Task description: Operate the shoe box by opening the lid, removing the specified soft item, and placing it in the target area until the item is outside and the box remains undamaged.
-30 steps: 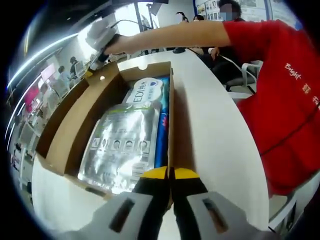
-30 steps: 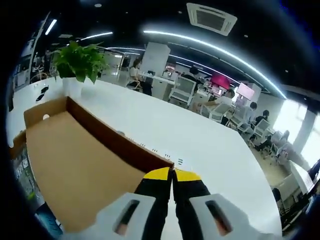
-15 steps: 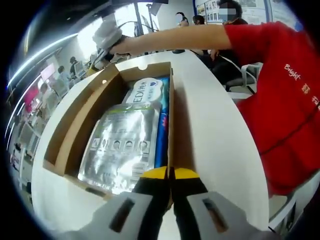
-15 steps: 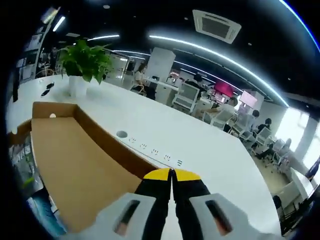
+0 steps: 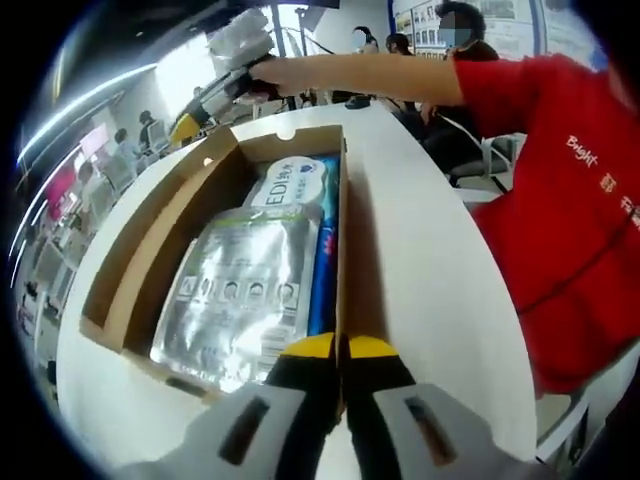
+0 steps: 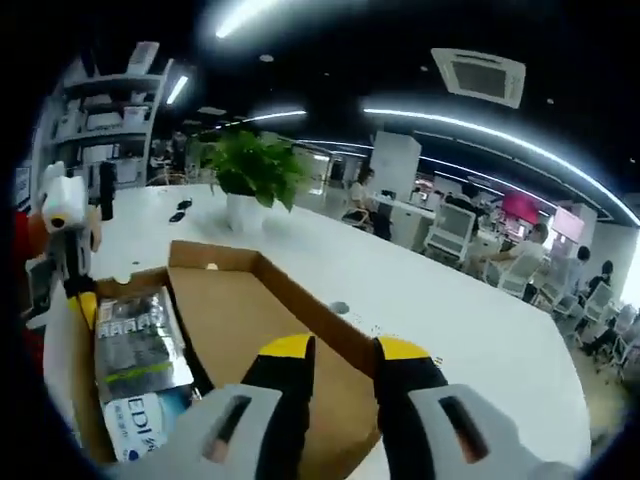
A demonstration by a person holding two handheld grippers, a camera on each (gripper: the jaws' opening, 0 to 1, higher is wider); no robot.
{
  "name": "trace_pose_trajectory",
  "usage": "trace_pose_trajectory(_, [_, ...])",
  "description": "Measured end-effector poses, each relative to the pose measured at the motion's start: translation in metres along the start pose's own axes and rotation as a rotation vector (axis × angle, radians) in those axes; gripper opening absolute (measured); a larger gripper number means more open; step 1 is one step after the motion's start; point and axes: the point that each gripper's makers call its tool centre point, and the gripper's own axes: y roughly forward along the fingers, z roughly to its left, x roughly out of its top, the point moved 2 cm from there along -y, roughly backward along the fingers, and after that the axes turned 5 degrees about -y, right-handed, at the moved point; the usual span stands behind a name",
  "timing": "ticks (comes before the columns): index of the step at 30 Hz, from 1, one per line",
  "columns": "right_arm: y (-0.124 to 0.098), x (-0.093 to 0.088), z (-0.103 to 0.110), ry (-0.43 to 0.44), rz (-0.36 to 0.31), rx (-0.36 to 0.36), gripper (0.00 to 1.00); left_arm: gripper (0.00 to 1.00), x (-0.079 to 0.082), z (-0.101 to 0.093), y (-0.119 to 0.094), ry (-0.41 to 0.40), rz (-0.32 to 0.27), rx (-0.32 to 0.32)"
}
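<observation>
The brown shoe box (image 5: 341, 200) stands open on the white table, its lid (image 5: 128, 250) folded out to the left. A silver foil pack (image 5: 240, 290) lies inside, partly over a white and blue soft pack (image 5: 290, 185). My left gripper (image 5: 340, 347) is shut on the box's near right wall. My right gripper (image 5: 188, 125) hovers past the box's far end, held by a hand. In the right gripper view my right gripper (image 6: 345, 350) is open above the lid (image 6: 250, 320). Beside it are the foil pack (image 6: 140, 345), the soft pack (image 6: 150, 425) and my left gripper (image 6: 85, 305).
A person in a red top (image 5: 560, 200) stands close along the table's (image 5: 430, 260) right edge. A potted plant (image 6: 250, 175) stands beyond the box, and a round socket (image 6: 340, 308) sits in the tabletop. Office chairs and people are farther back.
My right gripper has opened, let go of the lid and swung round above the box. The lid now lies folded out. My left gripper keeps its hold.
</observation>
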Motion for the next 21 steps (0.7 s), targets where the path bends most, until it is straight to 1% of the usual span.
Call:
trace_pose_trajectory(1, [-0.001,0.001,0.007,-0.008,-0.005,0.042,0.24,0.01,0.000,0.001,0.001,0.001,0.001,0.003])
trace_pose_trajectory(2, [-0.006,0.005,0.021,0.010,-0.013,0.104,0.22,0.01,-0.002,-0.002,-0.001,0.078,0.028,0.021])
trace_pose_trajectory(3, [-0.008,0.005,0.024,0.023,-0.009,0.116,0.22,0.02,-0.001,-0.001,-0.002,0.117,0.032,0.038])
trace_pose_trajectory(4, [-0.012,0.008,0.035,0.027,-0.017,0.173,0.23,0.02,-0.002,0.002,-0.002,0.088,0.096,0.097])
trace_pose_trajectory(5, [-0.015,0.010,0.047,0.019,-0.029,0.236,0.25,0.02,-0.002,0.000,0.000,0.091,0.081,0.082])
trace_pose_trajectory(6, [-0.016,0.011,0.051,0.015,-0.031,0.250,0.27,0.02,-0.004,0.002,0.000,0.091,0.071,0.075])
trace_pose_trajectory(7, [-0.016,0.006,0.055,-0.002,-0.017,0.266,0.29,0.02,-0.005,0.004,0.000,0.020,0.031,0.037])
trace_pose_trajectory(8, [-0.014,0.003,0.058,-0.024,0.002,0.283,0.32,0.01,-0.005,0.005,0.000,-0.014,0.026,0.019])
trace_pose_trajectory(9, [-0.013,0.003,0.058,-0.035,0.002,0.277,0.33,0.01,-0.004,0.006,0.000,0.007,0.041,0.018])
trace_pose_trajectory(11, [-0.011,-0.001,0.060,-0.051,0.010,0.289,0.35,0.01,-0.002,0.004,0.001,0.014,0.055,0.010])
trace_pose_trajectory(13, [-0.014,-0.002,0.068,-0.056,0.013,0.348,0.39,0.01,0.000,0.002,0.001,0.011,0.067,0.007])
trace_pose_trajectory(14, [-0.016,-0.003,0.075,-0.073,0.019,0.399,0.46,0.01,0.000,0.000,0.000,0.021,0.068,0.009])
trace_pose_trajectory(15, [-0.018,-0.007,0.079,-0.096,0.045,0.421,0.50,0.01,0.000,0.000,0.000,0.021,0.067,0.009])
trace_pose_trajectory(16, [-0.017,-0.009,0.079,-0.119,0.060,0.415,0.51,0.01,-0.001,0.001,0.000,0.016,0.064,0.011])
trace_pose_trajectory(17, [-0.019,-0.009,0.078,-0.144,0.070,0.392,0.50,0.01,-0.001,0.001,0.000,0.014,0.060,0.011])
trace_pose_trajectory(18, [-0.020,-0.009,0.081,-0.156,0.070,0.400,0.51,0.01,-0.001,0.001,0.000,0.010,0.057,0.011])
trace_pose_trajectory(20, [-0.022,-0.005,0.085,-0.108,0.066,0.429,0.56,0.01,-0.002,0.002,-0.001,0.009,0.053,0.012])
trace_pose_trajectory(21, [-0.026,-0.001,0.089,-0.071,0.051,0.451,0.57,0.01,-0.002,0.001,-0.001,0.009,0.052,0.013])
